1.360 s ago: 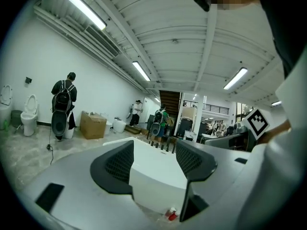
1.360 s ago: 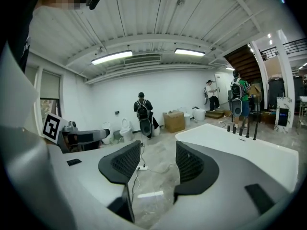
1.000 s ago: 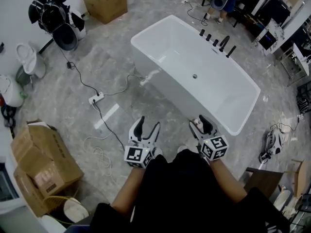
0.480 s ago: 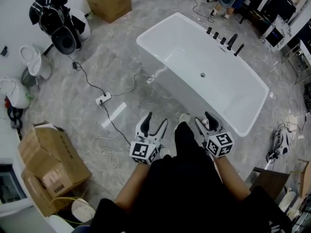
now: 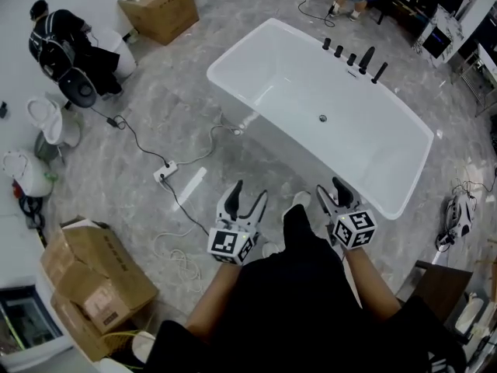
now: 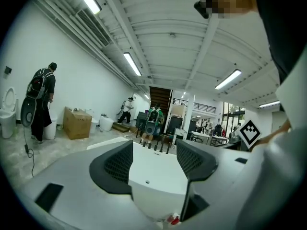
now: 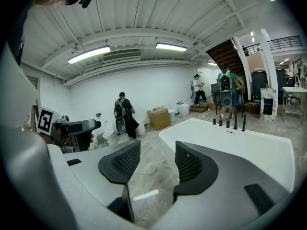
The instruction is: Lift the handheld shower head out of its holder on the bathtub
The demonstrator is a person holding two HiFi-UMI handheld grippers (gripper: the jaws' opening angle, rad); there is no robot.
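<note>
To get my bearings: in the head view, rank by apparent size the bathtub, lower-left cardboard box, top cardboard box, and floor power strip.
1. bathtub
2. lower-left cardboard box, but it sits nearer the camera, so its lead over the next is unsure
3. top cardboard box
4. power strip, clearly smallest

Left gripper [image 6: 154,150], shown with its two dark, mesh-faced jaws apart and nothing held between them. Through the gap, the white bathtub [image 6: 152,174] is seen, with its drain [image 6: 147,181] low in the basin and a row of dark fittings [image 6: 156,147] upright along the far rim. At left, a person with a backpack [image 6: 41,104] is seen between a toilet [image 6: 7,114] and a cardboard box [image 6: 76,122].
</note>
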